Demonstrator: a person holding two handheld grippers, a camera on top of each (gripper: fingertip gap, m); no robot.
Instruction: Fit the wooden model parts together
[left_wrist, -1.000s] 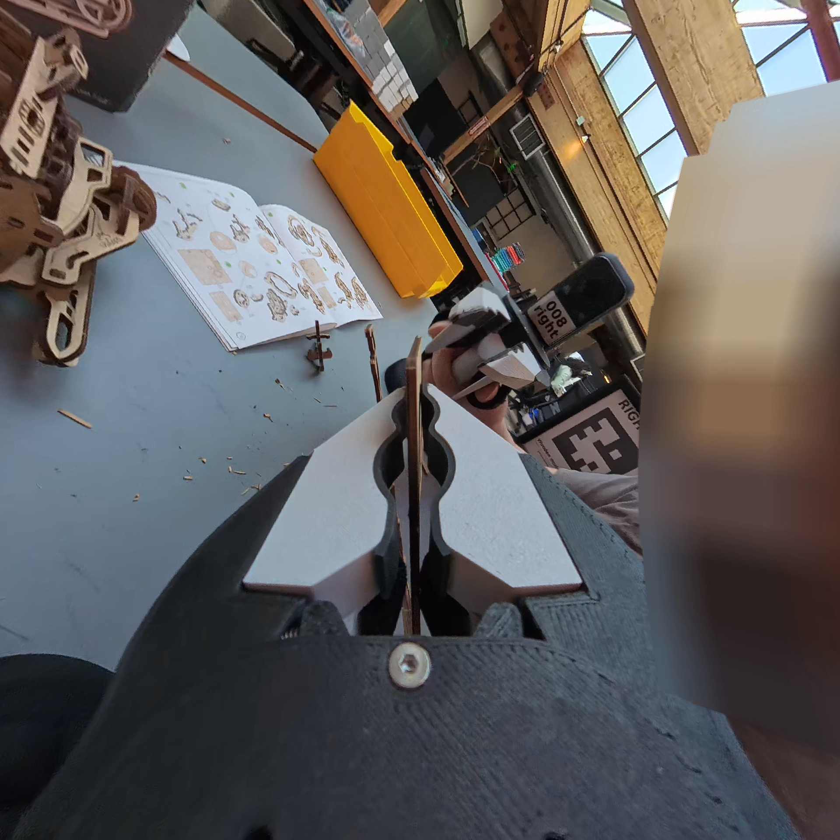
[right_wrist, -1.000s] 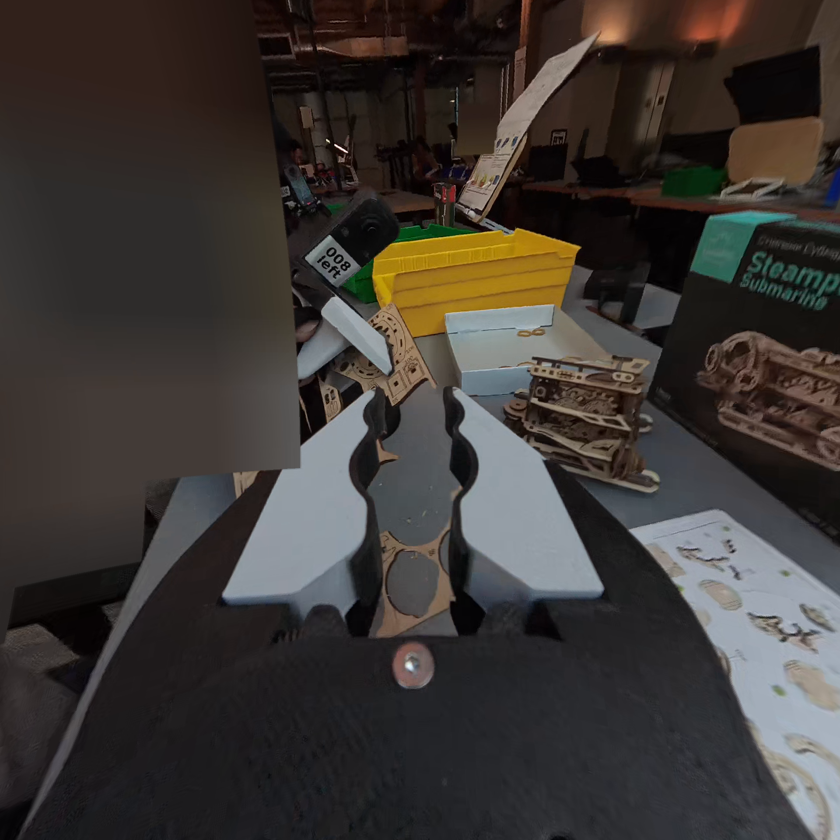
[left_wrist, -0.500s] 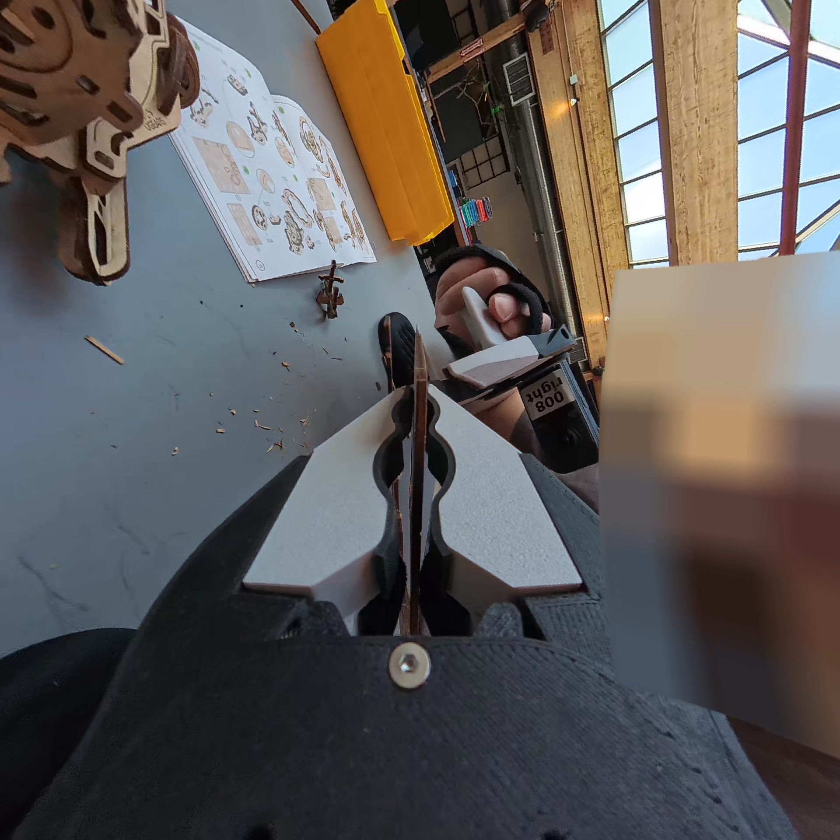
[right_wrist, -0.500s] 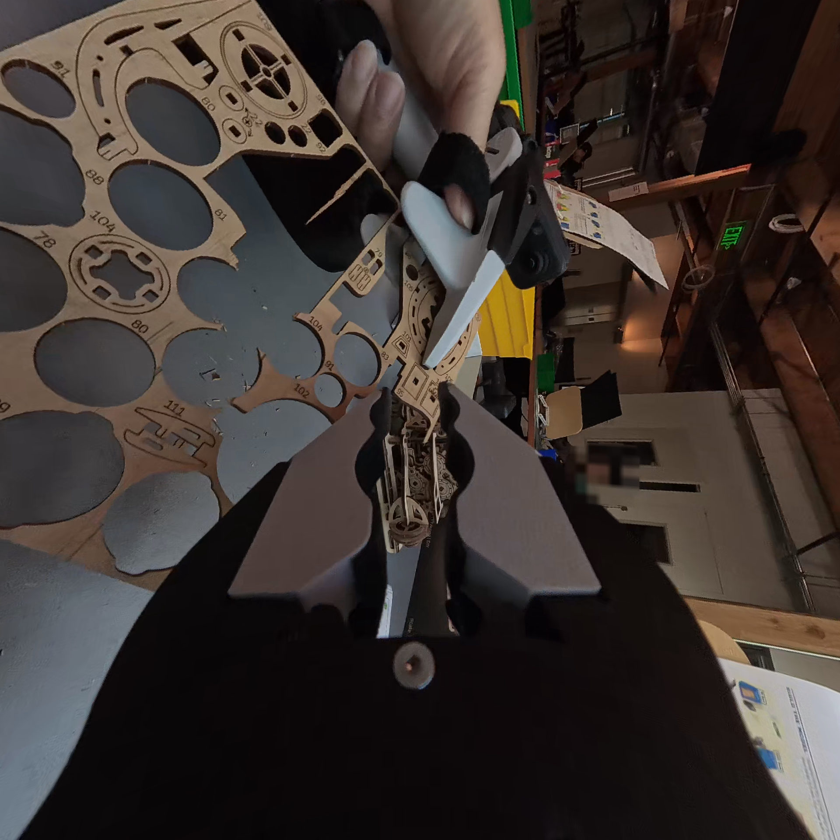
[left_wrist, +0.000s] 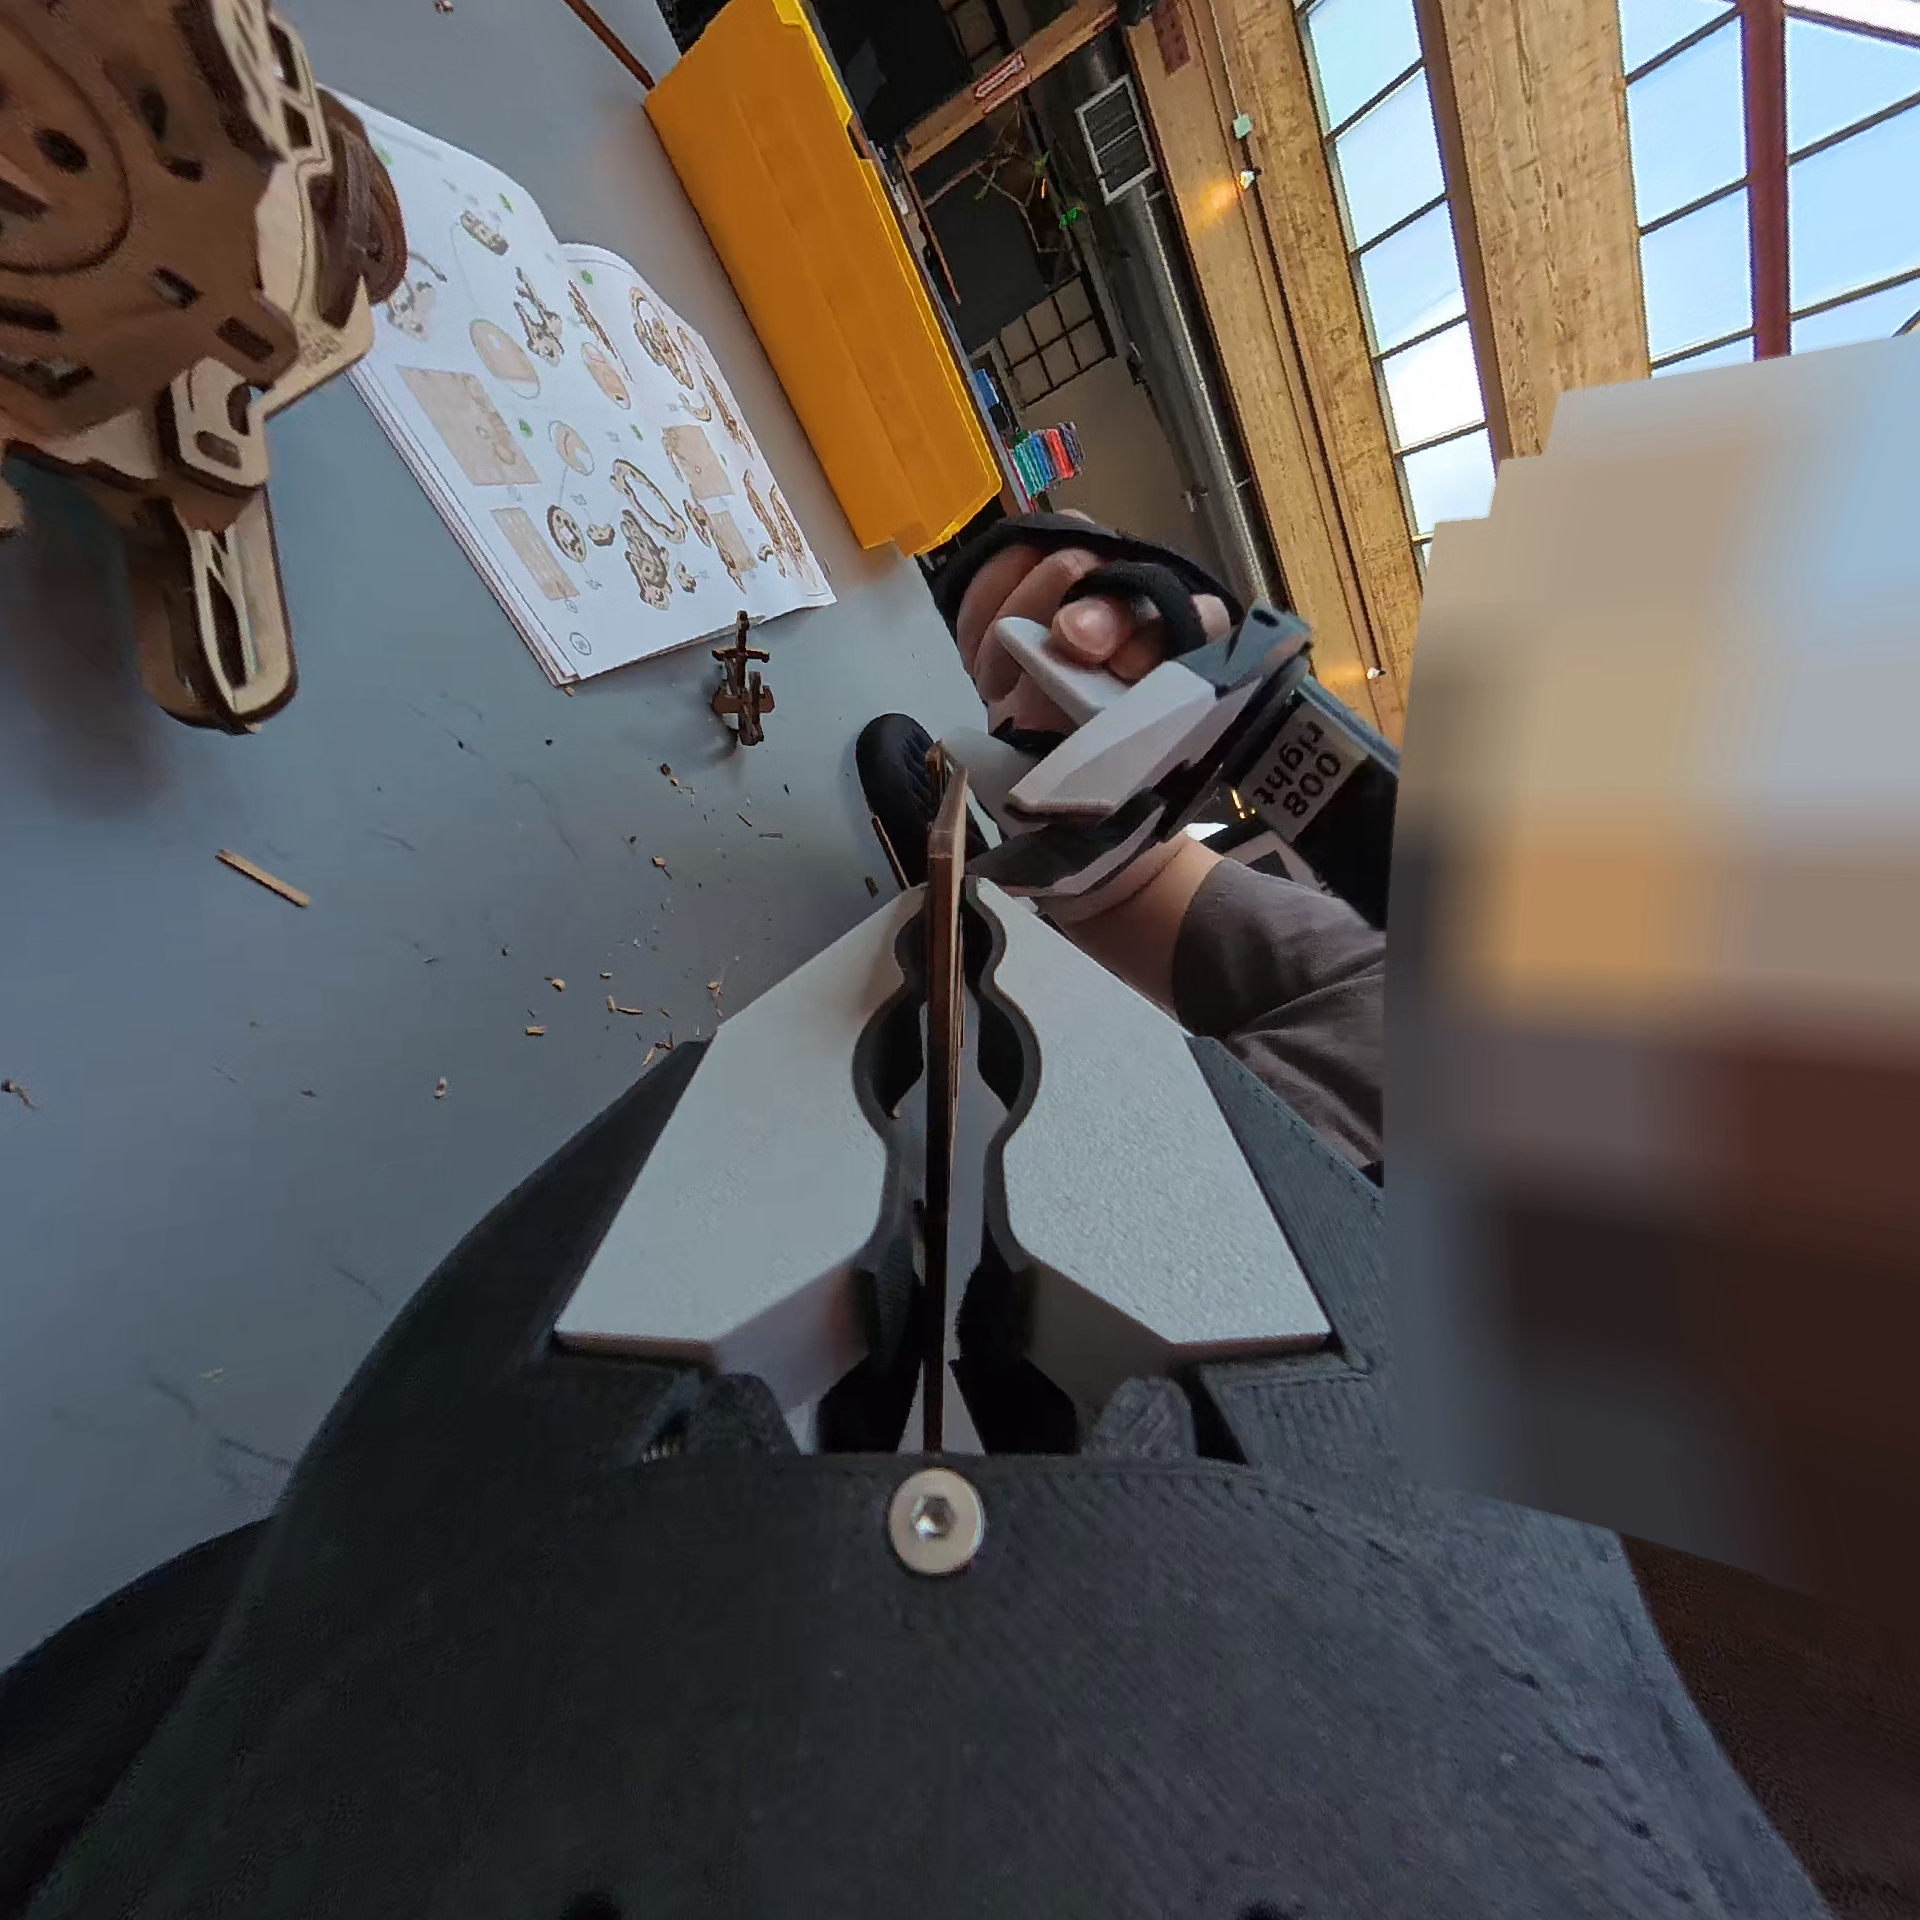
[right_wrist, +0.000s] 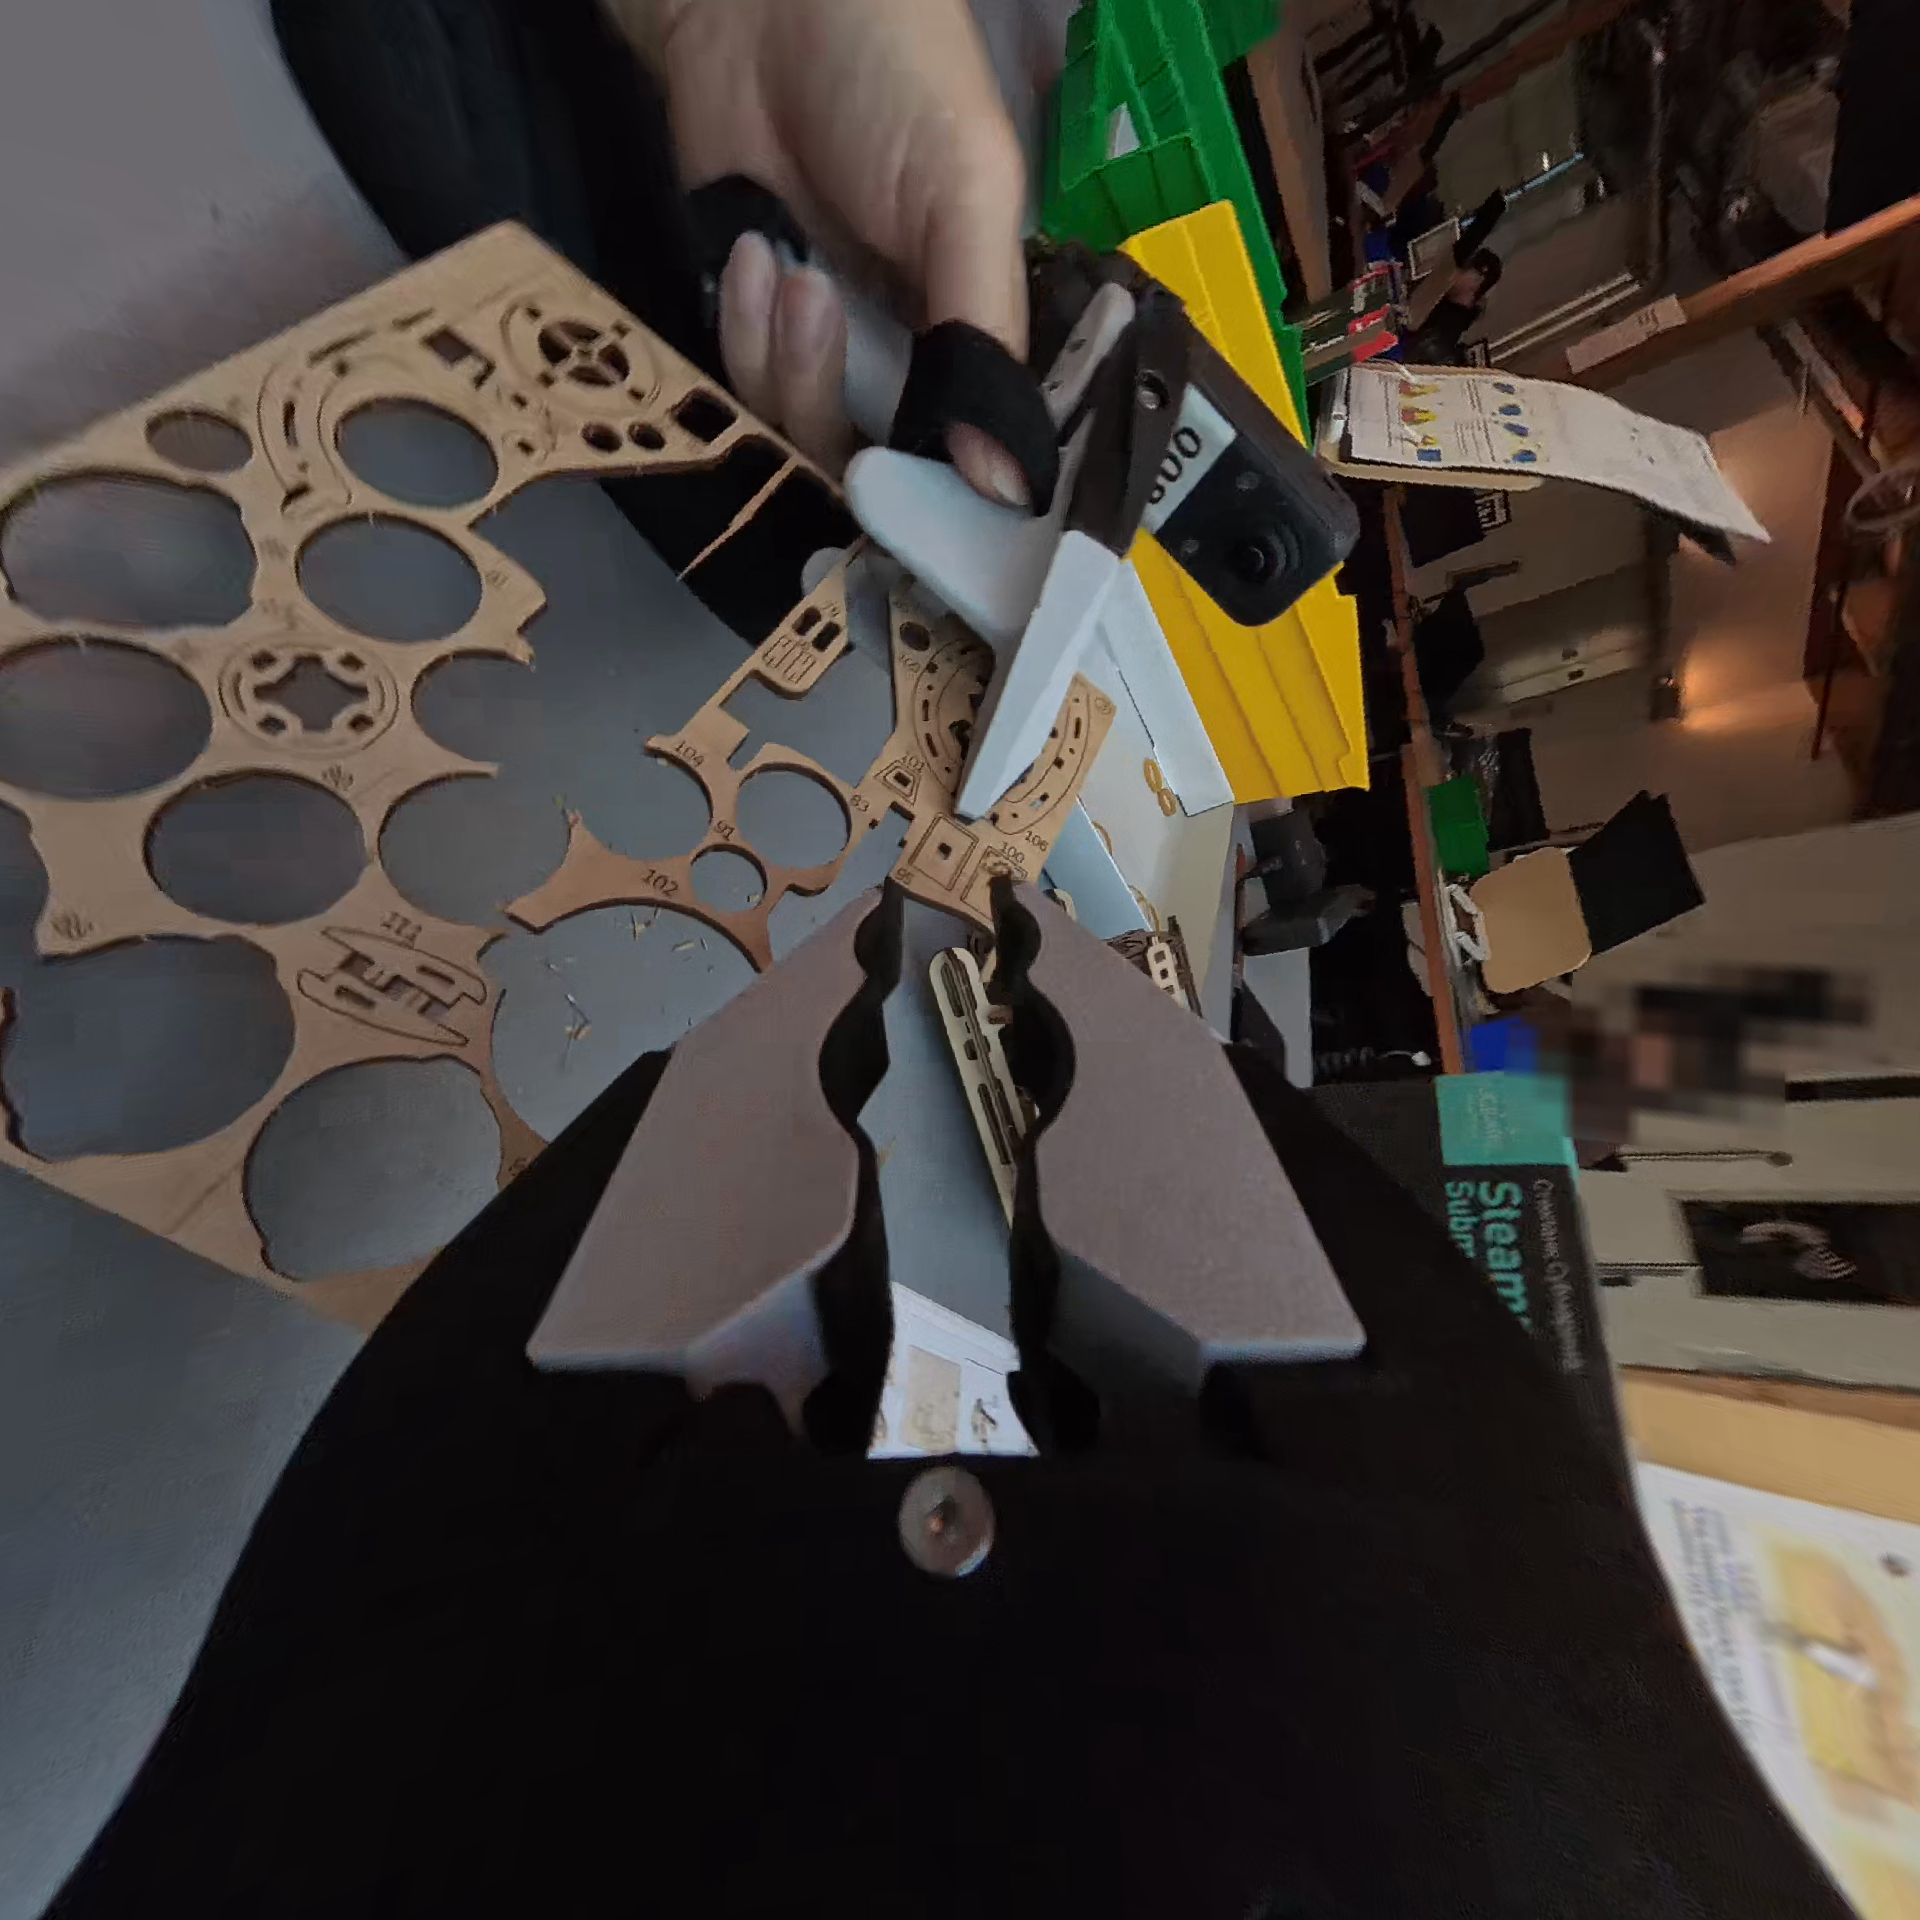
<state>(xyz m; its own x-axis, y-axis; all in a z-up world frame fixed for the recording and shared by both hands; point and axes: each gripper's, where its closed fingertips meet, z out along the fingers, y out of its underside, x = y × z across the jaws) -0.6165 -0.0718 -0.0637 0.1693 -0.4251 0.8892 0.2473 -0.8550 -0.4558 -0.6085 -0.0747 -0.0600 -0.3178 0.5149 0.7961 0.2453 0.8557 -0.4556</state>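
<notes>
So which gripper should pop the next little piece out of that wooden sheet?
Probably the right gripper. It is open, empty, with its tips right at the edge of the wooden sheet. The left gripper is busy: it is shut on that sheet, holding it steady edge-on.

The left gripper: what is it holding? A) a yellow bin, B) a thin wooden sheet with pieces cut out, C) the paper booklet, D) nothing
B: the left gripper is shut on the thin wooden sheet, seen edge-on between its fingers, while the booklet and yellow bin lie on the table.
</notes>
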